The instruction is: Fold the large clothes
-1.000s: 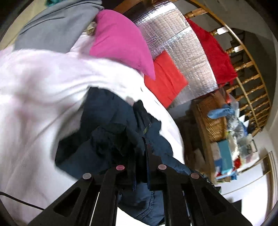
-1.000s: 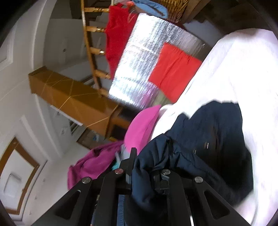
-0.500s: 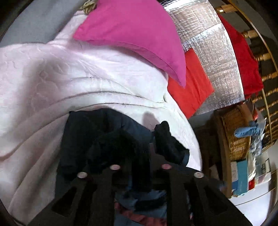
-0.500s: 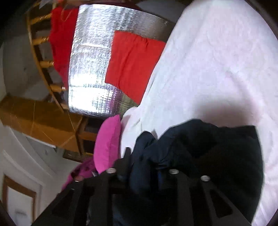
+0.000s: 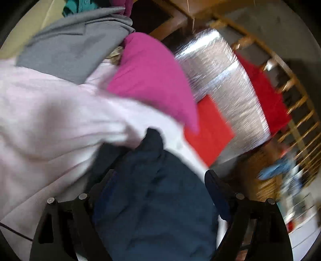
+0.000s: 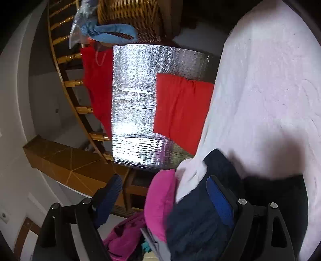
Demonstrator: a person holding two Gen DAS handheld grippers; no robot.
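A dark navy garment (image 5: 154, 192) lies bunched on the pale pink bedspread (image 5: 46, 120). My left gripper (image 5: 158, 180) is open, its fingers (image 5: 216, 190) wide apart with the navy cloth lying loose between them. In the right wrist view the same garment (image 6: 198, 224) lies on the bedspread (image 6: 266, 104). My right gripper (image 6: 164, 190) is open too, its blue-padded fingers (image 6: 218, 200) spread; the right finger rests against the cloth, the left one hangs over the bed's edge.
A magenta pillow (image 5: 156, 80) and a grey cloth (image 5: 68, 46) lie at the bed's far end. A silver foil panel (image 6: 136, 104) with a red cloth (image 6: 180, 108) stands beside the bed. A wooden railing (image 5: 297, 104) and a wicker basket (image 6: 130, 18) are behind.
Both grippers were shut on the navy garment and have opened, letting it go onto the bed. Both cameras have swung; the left view is blurred by motion.
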